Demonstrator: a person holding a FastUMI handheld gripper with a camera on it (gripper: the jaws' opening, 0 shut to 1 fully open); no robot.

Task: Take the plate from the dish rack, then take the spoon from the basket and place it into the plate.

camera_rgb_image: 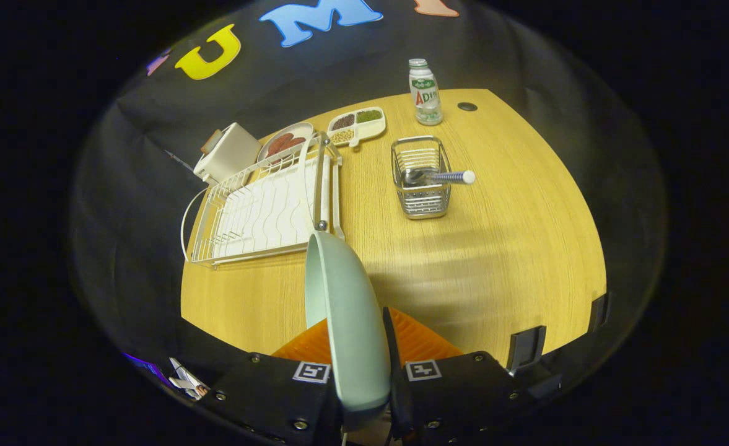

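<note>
Claw (pixel 364 353) grips one plate (pixel 347 310); one spoon (pixel 438 177) basketed.

Plate (pixel 345 310) smooth, matt. Table (pixel 494 248) wood with fine lines. Basket (pixel 422 179) shiny metal wire. Dish rack (pixel 265 210) white wire. Bottle (pixel 425 93) shiny plastic.

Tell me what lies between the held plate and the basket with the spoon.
Bare wooden table in the gripper view. The fingers are shut on the plate, held on edge; the wire basket with the spoon stands beyond them.
</note>
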